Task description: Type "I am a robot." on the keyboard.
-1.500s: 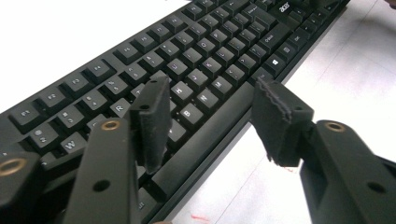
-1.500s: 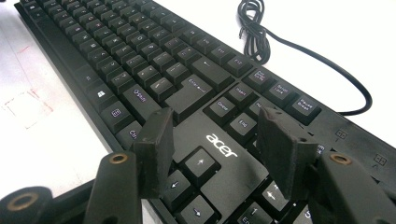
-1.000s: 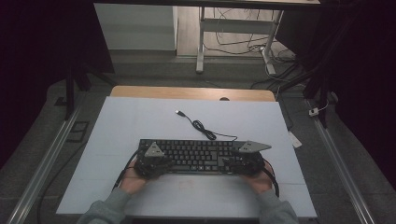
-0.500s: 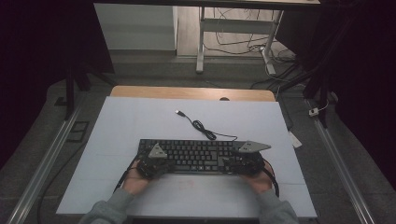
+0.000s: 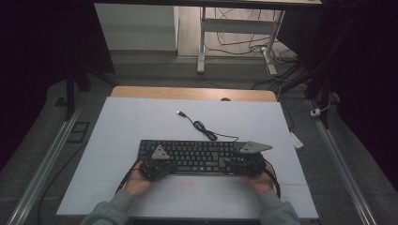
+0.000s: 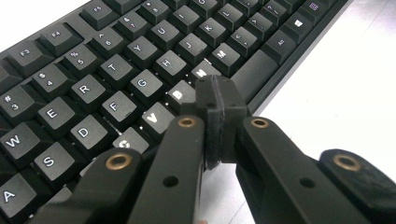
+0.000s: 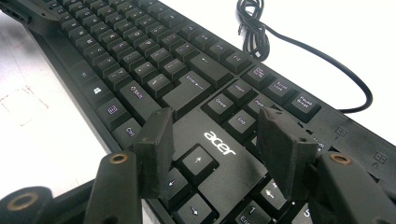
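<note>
Two grippers over one keyboard point(image 5: 196, 156), which sits flat on the white table point(image 5: 141, 117), near the person's edge, long side facing them. Its cable point(image 5: 202, 127) loops away toward the far side, USB plug point(image 5: 180, 113) loose on the table, not connected to anything.

Left gripper point(image 6: 215, 100): jaws pressed together, nothing between them, tip just above the bottom letter row around B/N, next to the spacebar. Reads as a closed tip used as a poker for key presses. Can't tell whether it's touching a key or just hovering.

Right gripper point(image 7: 215, 135): jaws set wide, nothing held, hanging over the arrow-key cluster and the acer logo, with Delete/End between the pads point(image 7: 156, 140). In the high view it sits at the keyboard's right end point(image 5: 245, 161), left one at the left-centre point(image 5: 157, 164).

My read on the step: typing/pressing keys, left side working, right side parked or lining up. No grasp on the board itself.

Next move probably needs:
- left: short vertical dab on one key, tip centred so it doesn't catch the neighbour
- right: close the jaws first if it's meant to press; open pads would straddle several keys
- keep downforce light, the board isn't held and could skate on the smooth top
</note>
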